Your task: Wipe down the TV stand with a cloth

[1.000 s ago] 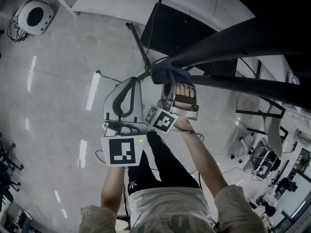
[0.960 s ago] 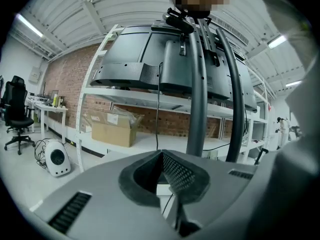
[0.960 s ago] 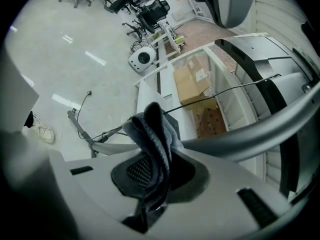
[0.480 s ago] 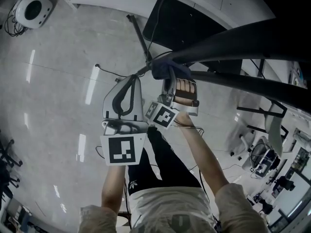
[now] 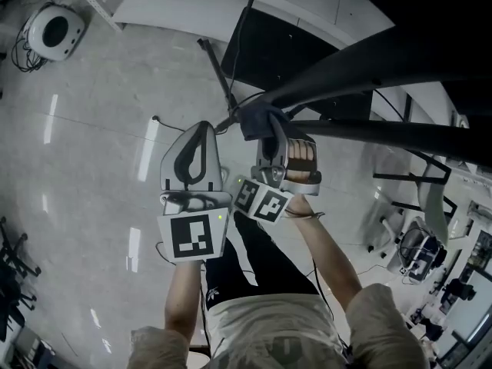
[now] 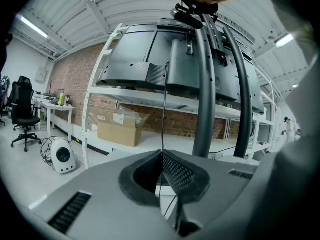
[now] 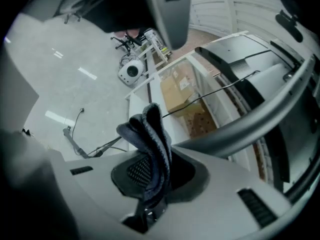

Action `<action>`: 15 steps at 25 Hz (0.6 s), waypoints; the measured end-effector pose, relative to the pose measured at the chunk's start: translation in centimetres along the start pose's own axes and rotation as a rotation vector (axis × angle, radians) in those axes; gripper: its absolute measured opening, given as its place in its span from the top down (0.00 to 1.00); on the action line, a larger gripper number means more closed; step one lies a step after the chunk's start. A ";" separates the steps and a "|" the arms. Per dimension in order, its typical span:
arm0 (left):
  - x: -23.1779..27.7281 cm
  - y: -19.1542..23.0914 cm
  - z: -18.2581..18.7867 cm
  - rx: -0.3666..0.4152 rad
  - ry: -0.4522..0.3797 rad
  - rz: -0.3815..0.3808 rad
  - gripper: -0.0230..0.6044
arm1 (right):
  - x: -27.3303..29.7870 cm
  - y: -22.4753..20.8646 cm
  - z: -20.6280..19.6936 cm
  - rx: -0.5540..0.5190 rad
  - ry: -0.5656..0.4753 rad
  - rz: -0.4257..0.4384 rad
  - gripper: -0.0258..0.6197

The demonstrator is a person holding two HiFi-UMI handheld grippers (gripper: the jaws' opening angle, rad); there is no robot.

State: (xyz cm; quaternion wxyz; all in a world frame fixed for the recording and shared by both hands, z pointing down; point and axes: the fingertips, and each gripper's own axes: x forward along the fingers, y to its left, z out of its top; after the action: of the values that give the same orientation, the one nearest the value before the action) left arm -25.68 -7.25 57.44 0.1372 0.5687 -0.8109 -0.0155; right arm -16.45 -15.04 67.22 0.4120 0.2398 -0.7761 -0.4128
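— Where is the cloth, and what holds it?
— I see the cloth bunched dark and upright in my right gripper, with the jaws clamped on it. In the head view it sits at the low end of the TV stand, right at the curved tube. I cannot tell whether it touches.
— And the left?
— My left gripper has its jaw tips together with nothing between them. It is just beside the right one.
— Any writing?
— Only the square marker patterns on the cubes. The cardboard box on the shelving carries a white label, too small to read.
— Room to move?
— Bare floor lies open on my left, with a cable near. On my right the stand's tubes crowd close.
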 end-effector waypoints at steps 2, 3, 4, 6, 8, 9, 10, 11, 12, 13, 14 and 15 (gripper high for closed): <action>-0.4 -0.9 2.4 -0.002 -0.022 -0.006 0.94 | -2.2 -3.8 1.1 0.052 -0.038 -0.054 0.87; -0.8 -1.5 3.8 -0.007 -0.029 -0.011 0.94 | -3.5 -6.0 1.7 0.084 -0.058 -0.080 0.87; -1.2 -2.1 5.2 -0.011 -0.030 -0.017 0.94 | -4.8 -8.2 2.2 0.114 -0.078 -0.106 0.87; -2.0 -3.7 8.2 -0.002 -0.033 -0.036 0.94 | -7.5 -12.9 3.3 0.165 -0.114 -0.169 0.87; -2.1 -6.1 12.5 0.014 -0.091 -0.078 0.94 | -9.8 -17.9 4.2 0.208 -0.141 -0.251 0.87; -2.0 -7.5 14.8 0.025 -0.127 -0.106 0.94 | -11.0 -20.5 4.4 0.228 -0.153 -0.297 0.87; -2.0 -8.9 17.0 0.040 -0.156 -0.134 0.94 | -12.2 -23.0 4.4 0.248 -0.164 -0.342 0.87; -2.2 -10.1 19.0 0.059 -0.179 -0.158 0.94 | -13.5 -25.4 4.3 0.270 -0.175 -0.381 0.87; -2.5 -11.3 20.8 0.084 -0.199 -0.180 0.94 | -15.0 -27.5 4.1 0.297 -0.186 -0.412 0.87; -2.8 -12.4 22.4 0.111 -0.215 -0.199 0.94 | -16.4 -29.6 3.9 0.327 -0.197 -0.437 0.87; -3.0 -13.5 24.0 0.135 -0.232 -0.217 0.94 | -17.8 -31.5 3.6 0.360 -0.208 -0.462 0.87; -3.2 -14.6 25.6 0.151 -0.251 -0.237 0.94 | -19.1 -33.3 3.2 0.395 -0.220 -0.488 0.87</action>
State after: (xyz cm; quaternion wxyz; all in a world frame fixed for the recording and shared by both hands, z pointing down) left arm -17.40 -12.83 29.47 -0.0108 0.6624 -0.7480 -0.0413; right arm -7.67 -18.16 29.83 0.1604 0.4479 -0.8007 -0.3641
